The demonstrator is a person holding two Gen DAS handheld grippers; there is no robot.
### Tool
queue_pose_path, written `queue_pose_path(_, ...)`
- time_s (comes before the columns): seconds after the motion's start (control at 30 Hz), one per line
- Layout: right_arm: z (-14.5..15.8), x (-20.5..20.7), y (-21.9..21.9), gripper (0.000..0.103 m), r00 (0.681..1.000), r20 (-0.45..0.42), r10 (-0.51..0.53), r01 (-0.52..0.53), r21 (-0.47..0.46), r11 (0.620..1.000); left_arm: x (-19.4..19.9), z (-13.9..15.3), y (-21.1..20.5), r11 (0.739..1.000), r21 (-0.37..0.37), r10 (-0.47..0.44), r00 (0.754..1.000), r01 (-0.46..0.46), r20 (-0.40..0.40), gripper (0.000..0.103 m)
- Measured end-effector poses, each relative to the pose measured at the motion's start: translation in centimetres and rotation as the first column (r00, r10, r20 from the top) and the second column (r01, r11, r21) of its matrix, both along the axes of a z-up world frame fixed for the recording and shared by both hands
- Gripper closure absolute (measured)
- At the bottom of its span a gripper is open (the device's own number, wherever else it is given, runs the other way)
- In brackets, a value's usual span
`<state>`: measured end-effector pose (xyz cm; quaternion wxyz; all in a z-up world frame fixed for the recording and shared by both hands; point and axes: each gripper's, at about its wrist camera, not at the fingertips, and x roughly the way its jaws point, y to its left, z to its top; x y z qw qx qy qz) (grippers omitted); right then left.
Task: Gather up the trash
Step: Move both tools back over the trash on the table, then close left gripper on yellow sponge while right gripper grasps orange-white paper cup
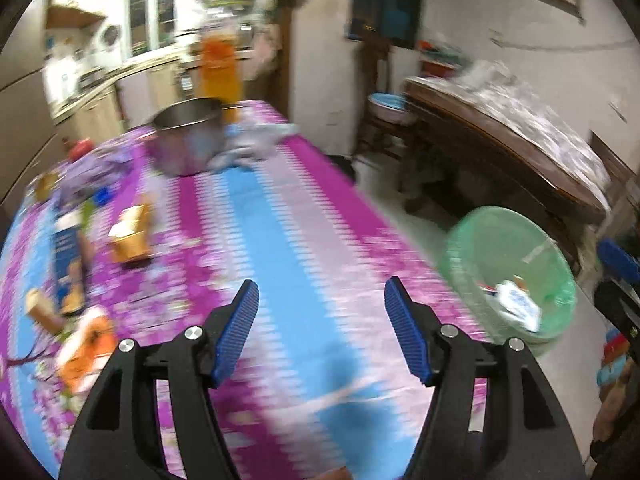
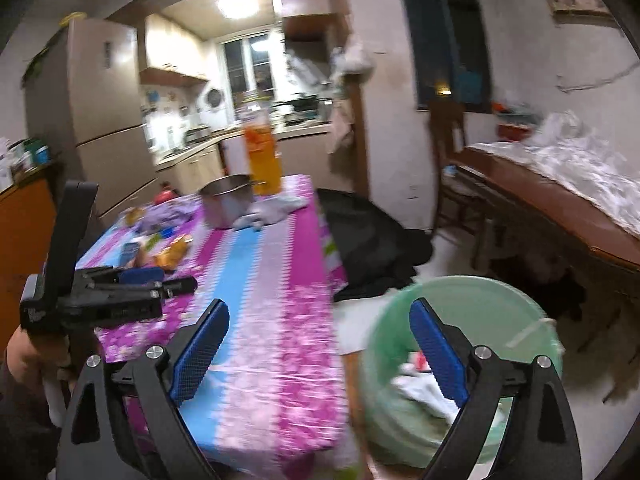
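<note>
Right now both grippers hang over a table (image 1: 304,216) with a bright pink, blue and white cloth. Both pictures are blurry.

In the left wrist view, the left gripper (image 1: 322,330) has its blue pads wide apart, and nothing is between them, only the cloth below. At about 9 o'clock from it lies the trash still on the table: an orange box (image 1: 130,236), a blue packet (image 1: 68,264), a tan cup (image 1: 42,312) and an orange wrapper (image 1: 86,356). They lie close together near the left edge of the table. At 11 o'clock, far up the table, stands a metal pot (image 1: 188,136), with a white cloth (image 1: 256,144) just beside it and a tall orange bottle (image 1: 220,68) behind it.

At 3 o'clock, on the floor by the table's right side, sits a green bin (image 1: 508,268). White and colored scraps (image 1: 516,304) lie inside it.

In the right wrist view, the right gripper (image 2: 320,344) is open very wide, with nothing in it. Its right pad shows in front of the green bin (image 2: 472,304), which has white trash (image 2: 420,390) in the bottom. Its left pad is over the table edge. At 9 o'clock the left gripper (image 2: 176,280) shows from the side, held in a hand (image 2: 24,356), over the table and near the trash pile (image 2: 168,254).

A dark wooden table (image 2: 532,196) with white plastic on it stands at 2 o'clock.
</note>
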<state>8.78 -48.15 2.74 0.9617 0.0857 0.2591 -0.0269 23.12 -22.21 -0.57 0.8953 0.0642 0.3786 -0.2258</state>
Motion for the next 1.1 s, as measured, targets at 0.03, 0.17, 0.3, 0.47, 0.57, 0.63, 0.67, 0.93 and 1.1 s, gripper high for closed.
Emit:
queue_pose_path(0.03, -0.2, 0.7, 1.1, 0.012, 1.000, -0.005, 0.022, -0.022, 0.005, 1.000, 0.4, 0.1, 1.7, 0.999, -0.003, 0.034, 0.999, -0.034, 0.002, 0.040)
queue_pose_path(0.17, -0.9, 2.4, 3.9, 0.011, 0.996, -0.026, 0.088, -0.087, 0.023, 0.996, 2.2, 0.6, 10.8, 0.972, -0.016, 0.234, 0.972, -0.233, 0.028, 0.040)
queue_pose_path(0.3, -1.7, 4.4, 7.0, 0.011, 0.987, -0.046, 0.152, -0.150, 0.039, 0.988, 3.7, 0.6, 19.1, 0.906, -0.025, 0.423, 0.905, -0.422, 0.051, 0.040)
queue_pose_path(0.47, -2.6, 6.7, 10.6, 0.010, 0.972, -0.073, 0.223, -0.220, 0.046, 0.974, 4.8, -0.5, 25.9, 0.834, -0.059, 0.551, 0.833, -0.548, 0.048, 0.032)
queue_pose_path(0.57, -3.1, 8.0, 12.2, 0.010, 0.963, -0.087, 0.257, -0.254, 0.047, 0.966, 6.0, -1.8, 27.0, 0.832, -0.089, 0.549, 0.836, -0.547, -0.006, 0.031)
queue_pose_path(0.63, -3.5, 8.8, 13.4, 0.010, 0.956, -0.097, 0.276, -0.272, 0.046, 0.961, 7.0, -2.9, 27.2, 0.839, -0.085, 0.536, 0.843, -0.538, -0.040, 0.031)
queue_pose_path(0.67, -3.7, 9.3, 14.1, 0.010, 0.953, -0.101, 0.285, -0.282, 0.047, 0.958, 7.3, -3.3, 27.1, 0.842, -0.085, 0.530, 0.847, -0.532, -0.047, 0.031)
queue_pose_path(0.93, -5.1, 11.5, 16.8, 0.010, 0.935, -0.131, 0.329, -0.323, 0.066, 0.944, 9.8, -5.3, 26.8, 0.856, -0.072, 0.508, 0.859, -0.512, -0.068, 0.031)
queue_pose_path(1.1, -5.9, 13.2, 19.1, 0.010, 0.912, -0.151, 0.382, -0.373, 0.087, 0.924, 10.5, -6.3, 26.8, 0.867, -0.053, 0.490, 0.867, -0.496, -0.090, 0.053)
